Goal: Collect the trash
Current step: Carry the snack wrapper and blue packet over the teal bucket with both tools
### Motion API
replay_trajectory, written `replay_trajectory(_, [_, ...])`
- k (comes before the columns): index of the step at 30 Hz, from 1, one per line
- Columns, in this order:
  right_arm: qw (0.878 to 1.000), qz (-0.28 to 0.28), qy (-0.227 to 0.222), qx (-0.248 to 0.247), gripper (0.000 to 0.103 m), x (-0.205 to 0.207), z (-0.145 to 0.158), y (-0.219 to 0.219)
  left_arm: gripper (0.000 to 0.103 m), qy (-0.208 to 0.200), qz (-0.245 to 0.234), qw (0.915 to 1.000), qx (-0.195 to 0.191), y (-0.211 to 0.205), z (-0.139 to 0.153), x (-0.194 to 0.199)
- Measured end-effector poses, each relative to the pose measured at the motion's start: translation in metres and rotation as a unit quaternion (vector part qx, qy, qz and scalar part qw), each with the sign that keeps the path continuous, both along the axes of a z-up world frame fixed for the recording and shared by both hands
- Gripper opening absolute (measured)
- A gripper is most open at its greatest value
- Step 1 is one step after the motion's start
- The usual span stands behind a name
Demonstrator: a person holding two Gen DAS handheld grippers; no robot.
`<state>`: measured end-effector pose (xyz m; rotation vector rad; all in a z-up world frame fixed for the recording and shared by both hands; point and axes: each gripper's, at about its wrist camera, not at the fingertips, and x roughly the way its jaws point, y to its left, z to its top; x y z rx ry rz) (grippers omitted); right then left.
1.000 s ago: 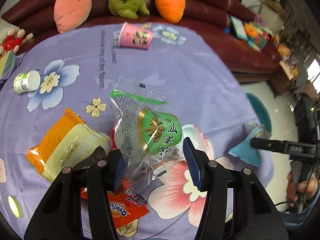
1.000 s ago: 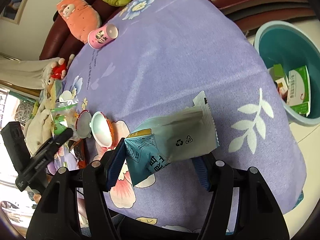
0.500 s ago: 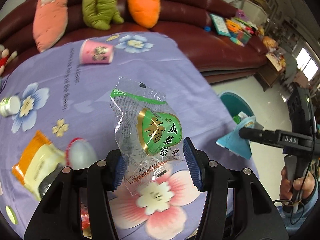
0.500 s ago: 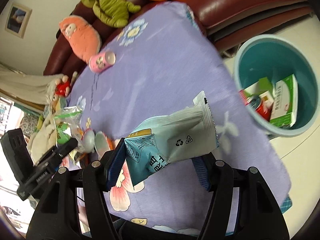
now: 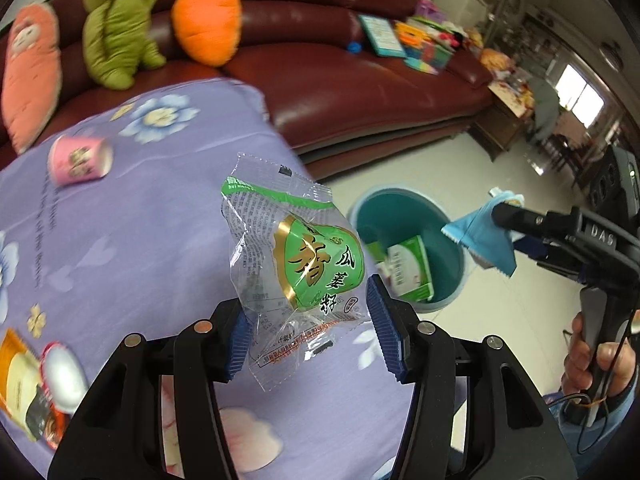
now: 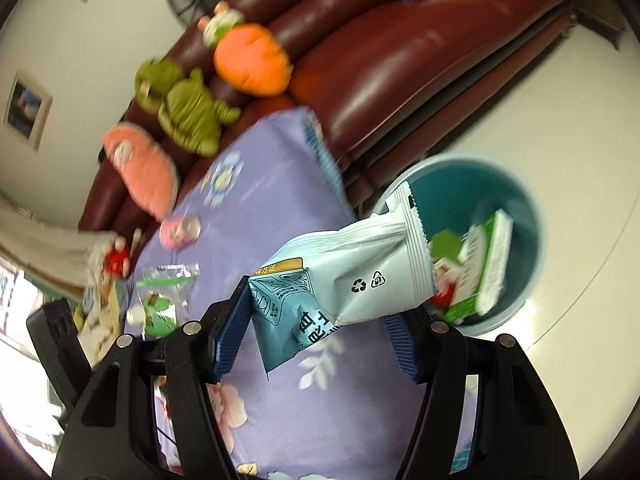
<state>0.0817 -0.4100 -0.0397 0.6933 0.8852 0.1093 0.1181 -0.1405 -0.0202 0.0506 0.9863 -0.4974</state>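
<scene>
Our left gripper (image 5: 308, 328) is clamped on a clear snack wrapper with a green label (image 5: 298, 264), which hangs in the air above the edge of the purple floral tablecloth (image 5: 132, 240). Our right gripper (image 6: 320, 324) is closed on a pale blue snack packet (image 6: 340, 276), its torn, serrated end reaching over the rim of the teal trash bin (image 6: 532, 232) that stands on the floor just beside the table. Inside the bin we see a green-and-white carton (image 6: 484, 268) and other scraps. On the tablecloth a pink paper cup (image 5: 80, 160) lies on its side, well apart from both grippers, and an orange-and-cream packet (image 5: 16, 376) and a silvery lid (image 5: 64, 376) sit at the near left edge. Behind the table a maroon leather sofa (image 5: 360, 92) carries an orange carrot plush (image 5: 206, 22), a green plush (image 5: 114, 36) and a pink plush (image 5: 30, 68).
</scene>
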Motion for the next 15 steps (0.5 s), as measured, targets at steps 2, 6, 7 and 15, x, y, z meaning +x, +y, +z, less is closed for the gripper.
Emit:
replay_trajectory(2, [1.0,-0.015,-0.003,-0.004,0.06,-0.003,0.001,-0.015,0.055,0.003,-0.014,0.9999,0.002,-0.019,-0.003,0.005])
replay_trajectory(6, [0.999,-0.037,0.001,-0.01,0.06,-0.005,-0.002,-0.039,0.055,0.011,-0.038,0.9991,0.012,-0.055,-0.013,0.011])
replay_trajectory(7, [0.999,-0.04,0.002,-0.013,0.06,-0.005,-0.004,-0.042,0.055,0.014,-0.046,0.9987,0.015,-0.066,-0.016,0.013])
replay_trajectory(15, [0.998,-0.064,0.013,-0.012,0.06,-0.001,-0.018,-0.07,0.055,0.034,-0.091,0.9945,0.04,-0.122,-0.043,0.023])
